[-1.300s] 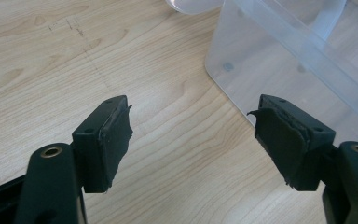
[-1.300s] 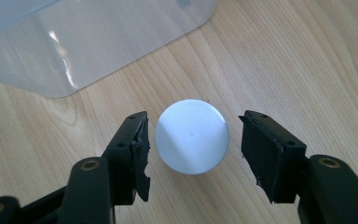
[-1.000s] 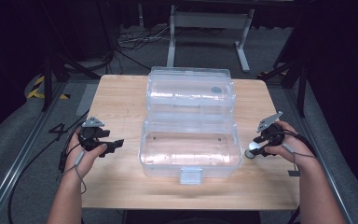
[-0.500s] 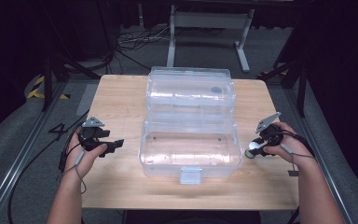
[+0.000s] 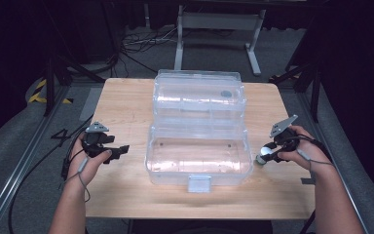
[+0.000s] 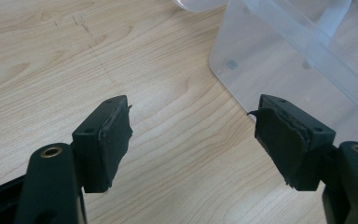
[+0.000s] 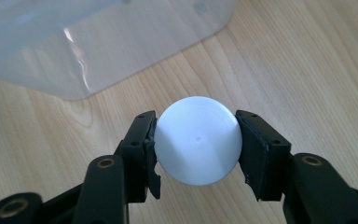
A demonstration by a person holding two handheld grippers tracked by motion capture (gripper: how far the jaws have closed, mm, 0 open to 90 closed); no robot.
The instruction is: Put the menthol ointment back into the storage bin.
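- The white ball (image 7: 197, 140) sits between the fingers of your right gripper (image 7: 196, 144), with one pad touching each side of it. In the high view you can see the ball (image 5: 262, 157) at the tip of the right gripper (image 5: 269, 152), just beside the clear box (image 5: 198, 158).
- The fingers of the right gripper have just been closing, and now they hold the ball around its middle.
- The ball looks smooth, round and light, so it may slip or pop out. Hold it right across its widest part, as you do now.
- It looks hard but maybe thin, so squeeze softly and do not crush it.
- The fingers of your left gripper (image 6: 193, 140) stand wide apart with nothing between them. The corner of the clear box (image 6: 303, 70) lies just past the finger on the far side.
- The surface (image 5: 126, 105) is flat, pale wood, so a dropped ball would likely roll away.
- The clear box is open, with its lid (image 5: 197, 95) lying back behind it.
- Around the surface the room is dark, with cables (image 5: 141, 41) on the floor and a metal stand (image 5: 219, 22) behind.
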